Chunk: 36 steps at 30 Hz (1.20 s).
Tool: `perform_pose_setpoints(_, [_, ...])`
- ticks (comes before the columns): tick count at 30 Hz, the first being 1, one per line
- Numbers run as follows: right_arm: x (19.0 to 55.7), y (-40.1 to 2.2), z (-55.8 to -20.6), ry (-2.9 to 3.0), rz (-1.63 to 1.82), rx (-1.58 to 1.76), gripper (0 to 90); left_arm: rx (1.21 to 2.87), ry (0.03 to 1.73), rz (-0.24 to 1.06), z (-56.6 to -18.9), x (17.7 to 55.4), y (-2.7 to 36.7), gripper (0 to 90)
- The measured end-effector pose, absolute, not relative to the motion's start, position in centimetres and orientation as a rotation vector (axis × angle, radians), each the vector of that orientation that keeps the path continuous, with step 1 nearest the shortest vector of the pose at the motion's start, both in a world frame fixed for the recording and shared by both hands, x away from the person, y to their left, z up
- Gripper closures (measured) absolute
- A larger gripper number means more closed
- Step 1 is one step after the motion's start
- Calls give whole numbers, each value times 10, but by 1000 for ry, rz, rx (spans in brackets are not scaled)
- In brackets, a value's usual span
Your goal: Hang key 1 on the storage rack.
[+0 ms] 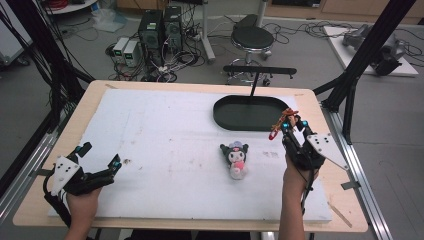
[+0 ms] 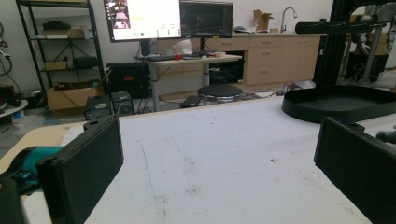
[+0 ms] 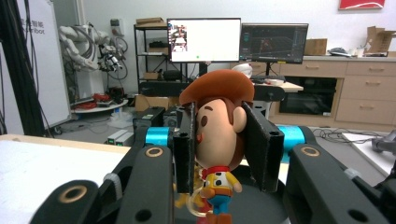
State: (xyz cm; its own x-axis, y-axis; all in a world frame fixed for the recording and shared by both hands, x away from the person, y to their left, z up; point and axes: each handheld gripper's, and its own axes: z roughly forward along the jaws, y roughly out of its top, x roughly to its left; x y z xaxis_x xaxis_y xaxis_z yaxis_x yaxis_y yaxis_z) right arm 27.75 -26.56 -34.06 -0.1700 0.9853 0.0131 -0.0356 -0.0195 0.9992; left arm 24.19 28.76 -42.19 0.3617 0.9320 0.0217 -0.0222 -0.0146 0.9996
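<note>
right gripper [image 3: 219, 144] clamps the cowboy figure [image 3: 218, 135] by its head.

The cowboy figure [image 3: 219, 135] looks like smooth, slightly glossy moulded plastic. The right gripper [image 3: 219, 144] has matt black pads and shiny teal metal sleeves. The plush doll [image 1: 236, 159] looks like soft cloth. The white mat [image 1: 165, 150] is rough, stained foam on a pale wooden table [image 1: 310, 97]. The far tray [image 1: 250, 112] is matt black.
</note>
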Motion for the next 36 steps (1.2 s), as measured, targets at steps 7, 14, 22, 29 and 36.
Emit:
perform_pose_setpoints(7, [290,-269,-334,1285,1346,1106,668,1362,909,953,-422,242,286,18])
perform_pose_setpoints(14, [304,-273,-328,1268,1330,1113,668,1364,906,951,-423,243,285,18])
perform_pose_setpoints(22, [320,-272,-320,1262,1308,1105,668,1370,902,951,-423,243,285,18])
perform_pose_setpoints(29, [331,-275,-316,1238,1313,1124,668,1367,902,947,-423,243,284,18])
perform_pose_setpoints(36, [343,-279,-312,1218,1311,1128,668,1366,904,947,-423,244,284,18])
